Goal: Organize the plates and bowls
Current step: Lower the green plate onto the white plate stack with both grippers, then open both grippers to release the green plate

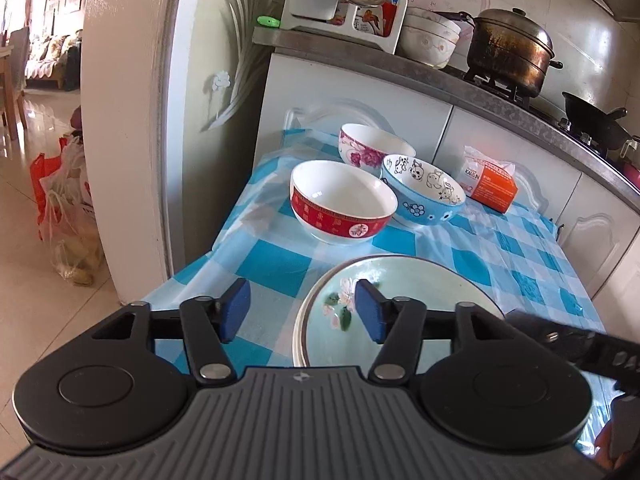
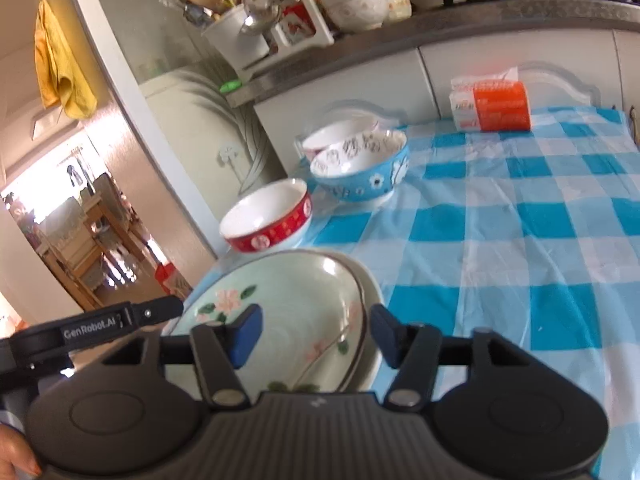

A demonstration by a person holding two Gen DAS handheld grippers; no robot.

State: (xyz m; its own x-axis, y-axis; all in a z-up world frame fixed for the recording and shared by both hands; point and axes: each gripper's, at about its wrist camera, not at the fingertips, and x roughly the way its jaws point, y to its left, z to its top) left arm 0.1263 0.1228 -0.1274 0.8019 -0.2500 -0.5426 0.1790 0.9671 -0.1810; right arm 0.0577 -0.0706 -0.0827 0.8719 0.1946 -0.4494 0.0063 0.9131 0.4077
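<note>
Both tools are spread and grip nothing: the left tool [image 1: 302, 312] straddles the near rim of the pale green plate [image 1: 404, 292], the right tool [image 2: 316, 334] its other side. That flowered plate sits stacked on a white plate [image 2: 370, 280] on the checked counter [image 1: 500, 248], so the plates look done. The red bowl [image 1: 342, 202], blue bowl [image 1: 422, 192] and pink-flowered bowl [image 1: 374, 146] stand unstacked beyond.
</note>
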